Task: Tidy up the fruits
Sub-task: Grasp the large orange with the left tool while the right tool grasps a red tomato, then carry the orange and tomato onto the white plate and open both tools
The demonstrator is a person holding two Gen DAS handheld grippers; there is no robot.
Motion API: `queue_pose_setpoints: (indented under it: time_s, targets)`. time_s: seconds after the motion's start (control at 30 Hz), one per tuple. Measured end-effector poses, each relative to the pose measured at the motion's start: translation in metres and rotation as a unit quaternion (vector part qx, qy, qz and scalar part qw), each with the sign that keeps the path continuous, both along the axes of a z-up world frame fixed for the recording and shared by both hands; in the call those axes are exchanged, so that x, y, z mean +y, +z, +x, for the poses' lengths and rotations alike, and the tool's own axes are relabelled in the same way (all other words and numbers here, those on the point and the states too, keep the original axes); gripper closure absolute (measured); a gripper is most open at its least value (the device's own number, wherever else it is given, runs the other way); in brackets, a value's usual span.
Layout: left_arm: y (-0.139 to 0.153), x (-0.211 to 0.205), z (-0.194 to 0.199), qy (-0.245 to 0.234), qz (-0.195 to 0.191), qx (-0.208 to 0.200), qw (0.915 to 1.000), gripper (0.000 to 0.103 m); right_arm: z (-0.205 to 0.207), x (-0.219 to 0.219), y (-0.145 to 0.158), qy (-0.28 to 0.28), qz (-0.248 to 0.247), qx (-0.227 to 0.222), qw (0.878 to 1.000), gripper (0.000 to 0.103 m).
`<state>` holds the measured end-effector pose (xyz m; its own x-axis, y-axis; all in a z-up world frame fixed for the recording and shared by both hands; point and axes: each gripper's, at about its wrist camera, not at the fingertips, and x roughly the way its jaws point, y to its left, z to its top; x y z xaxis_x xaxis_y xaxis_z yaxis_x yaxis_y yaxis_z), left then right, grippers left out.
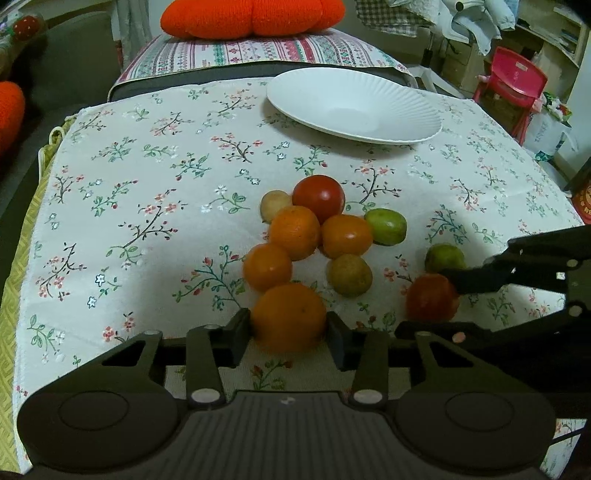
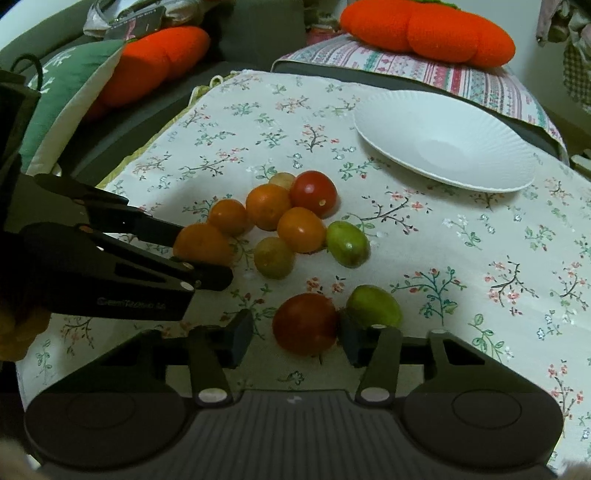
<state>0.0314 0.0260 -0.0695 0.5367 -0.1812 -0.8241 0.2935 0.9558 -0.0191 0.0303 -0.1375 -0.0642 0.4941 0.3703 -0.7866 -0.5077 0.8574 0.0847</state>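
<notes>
A pile of small fruits lies on the floral cloth: oranges [image 1: 294,232], a red tomato [image 1: 319,198], green fruits [image 1: 386,226] and brownish ones [image 1: 349,275]. My left gripper [image 1: 289,332] has both pads against the nearest orange [image 1: 289,317], which rests on the cloth; it also shows in the right wrist view [image 2: 202,244]. My right gripper [image 2: 295,334] is around a second red tomato [image 2: 305,323]; its right pad touches the tomato, its left pad stands apart. A green fruit [image 2: 375,305] lies just behind. A white empty plate [image 1: 354,104] sits at the far right.
The cloth [image 1: 147,221] covers a low table with edges at left and right. Orange knitted cushions [image 1: 251,16] and a striped cushion [image 1: 258,51] lie behind. A red child's chair [image 1: 511,79] stands at far right. A green pillow [image 2: 70,96] is at left.
</notes>
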Motion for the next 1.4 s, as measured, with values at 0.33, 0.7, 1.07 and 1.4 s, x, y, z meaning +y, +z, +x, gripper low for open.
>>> queue_pose_setpoints:
  time_s: [0.33, 0.7, 1.07, 1.4]
  targets:
    - [0.006, 0.000, -0.002, 0.001, -0.008, -0.002, 1.0000, 0.086, -0.002, -0.001, 0.002, 0.004, 0.004, 0.012, 1.000, 0.069]
    - [0.032, -0.001, -0.001, 0.004, -0.032, -0.028, 0.9991, 0.086, -0.001, -0.010, 0.017, -0.001, 0.016, -0.004, 1.000, 0.070]
    - [0.055, 0.002, 0.019, 0.026, -0.055, -0.060, 0.9964, 0.086, 0.018, -0.031, 0.047, -0.057, 0.032, -0.062, 0.996, 0.069]
    - [0.048, -0.026, 0.051, 0.008, -0.052, -0.073, 0.9959, 0.086, 0.053, -0.066, 0.049, -0.135, 0.032, -0.087, 0.986, 0.069]
